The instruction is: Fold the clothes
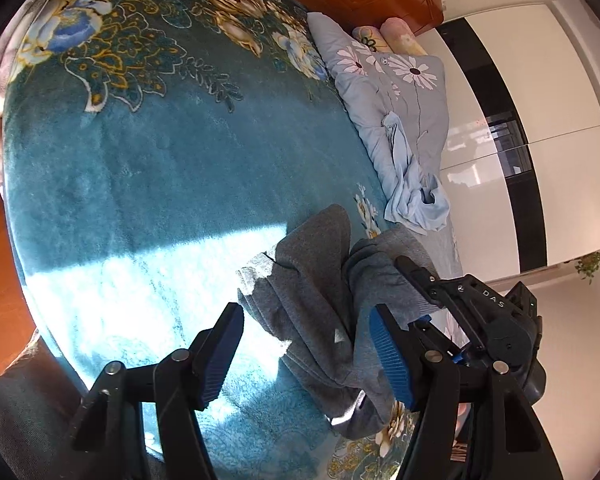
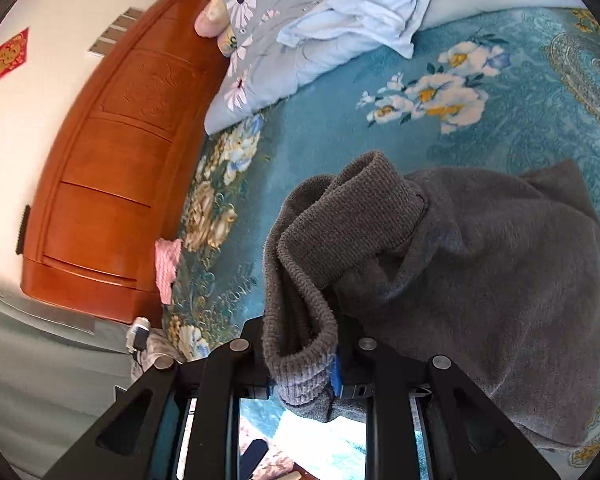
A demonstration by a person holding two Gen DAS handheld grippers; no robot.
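Grey knit garment (image 2: 480, 280), ribbed cuff (image 2: 340, 232) bunched, crumpled on teal floral blanket (image 2: 324, 136)

Grey sweater (image 2: 480, 280); teal floral blanket (image 1: 160, 184); grey-blue daisy-print pillow (image 1: 396, 88); pale blue garment (image 2: 360, 12), possibly a shirt; orange-brown headboard (image 2: 112, 168).

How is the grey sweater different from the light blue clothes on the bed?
The grey sweater is dark, thick and fuzzy with a ribbed cuff; the light blue garment is pale, thin and smooth. The sweater lies on the teal flowered blanket, while the blue one sits on the grey daisy quilt. The right tool pinches the sweater's cuff; nothing holds the blue one. Both are crumpled, not yet folded.
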